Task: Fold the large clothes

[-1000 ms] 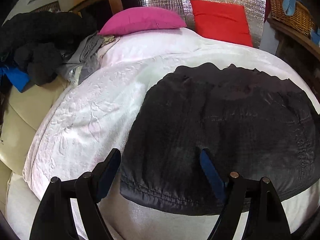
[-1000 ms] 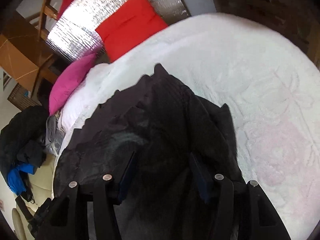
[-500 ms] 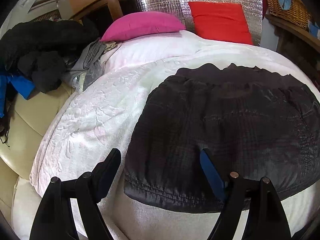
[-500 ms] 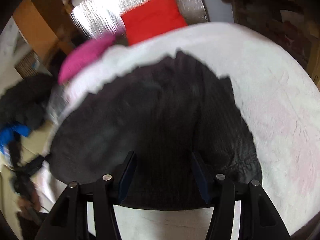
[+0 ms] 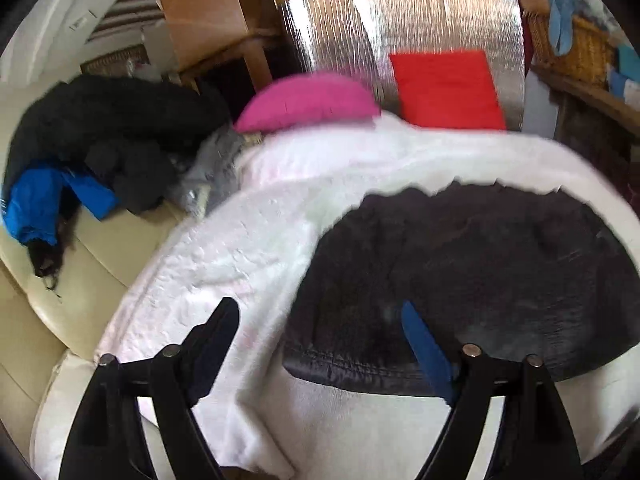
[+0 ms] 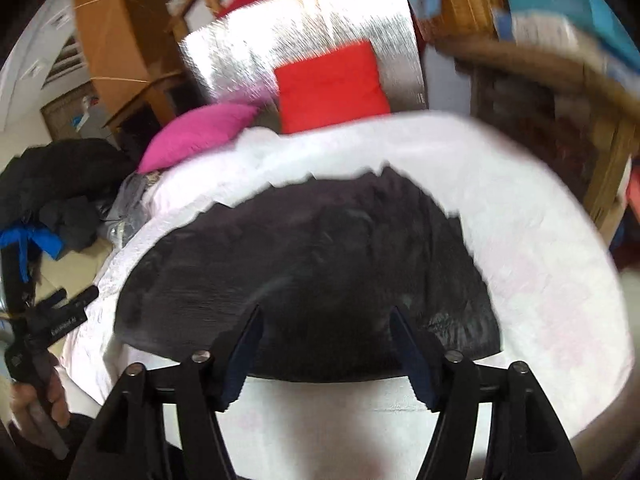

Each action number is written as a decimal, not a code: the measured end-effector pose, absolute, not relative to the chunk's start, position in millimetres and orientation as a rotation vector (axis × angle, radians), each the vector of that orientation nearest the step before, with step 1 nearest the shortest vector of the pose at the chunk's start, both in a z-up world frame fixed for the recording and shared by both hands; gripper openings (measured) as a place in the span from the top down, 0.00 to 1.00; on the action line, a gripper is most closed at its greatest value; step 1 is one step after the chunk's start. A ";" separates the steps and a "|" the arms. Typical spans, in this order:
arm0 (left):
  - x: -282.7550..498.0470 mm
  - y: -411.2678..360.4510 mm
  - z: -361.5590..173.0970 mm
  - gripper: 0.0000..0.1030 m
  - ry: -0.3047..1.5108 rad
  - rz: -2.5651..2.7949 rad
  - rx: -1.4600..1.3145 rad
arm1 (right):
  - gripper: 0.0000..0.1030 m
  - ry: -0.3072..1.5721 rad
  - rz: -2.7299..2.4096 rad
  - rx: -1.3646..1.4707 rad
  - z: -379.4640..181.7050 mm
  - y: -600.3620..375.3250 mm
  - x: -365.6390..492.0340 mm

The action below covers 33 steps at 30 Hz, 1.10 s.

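Blurring both views; black garment (image 5: 480,264) cut off right, jaws apart.

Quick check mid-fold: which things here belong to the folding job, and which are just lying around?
For the job:
- black garment, spread flat on the white blanket
- left hand-held gripper, open
- right hand-held gripper, open

Lying about:
- pink cushion
- red cushion
- dark clothes pile with a blue piece
- wicker basket
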<state>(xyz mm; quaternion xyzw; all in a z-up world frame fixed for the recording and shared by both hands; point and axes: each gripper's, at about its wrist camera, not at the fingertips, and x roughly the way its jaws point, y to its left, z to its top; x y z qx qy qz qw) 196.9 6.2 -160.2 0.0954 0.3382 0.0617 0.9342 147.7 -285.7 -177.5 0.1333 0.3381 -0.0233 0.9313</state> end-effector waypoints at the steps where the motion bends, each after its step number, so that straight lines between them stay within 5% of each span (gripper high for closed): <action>1: 184.7 5.6 -145.2 0.13 0.656 0.121 0.186 | 0.30 0.665 -0.049 0.256 -165.5 -278.2 141.4; 5: 139.9 8.4 -94.9 0.03 0.550 0.094 0.141 | 0.29 0.584 -0.065 0.222 -122.9 -251.0 112.4; 13: 64.4 19.5 -33.8 0.03 0.438 0.133 0.103 | 0.29 0.471 -0.155 0.173 -71.2 -206.1 58.2; 33: 10.2 25.9 -0.8 0.03 0.343 0.116 0.069 | 0.29 0.414 -0.170 0.148 -47.5 -187.1 20.4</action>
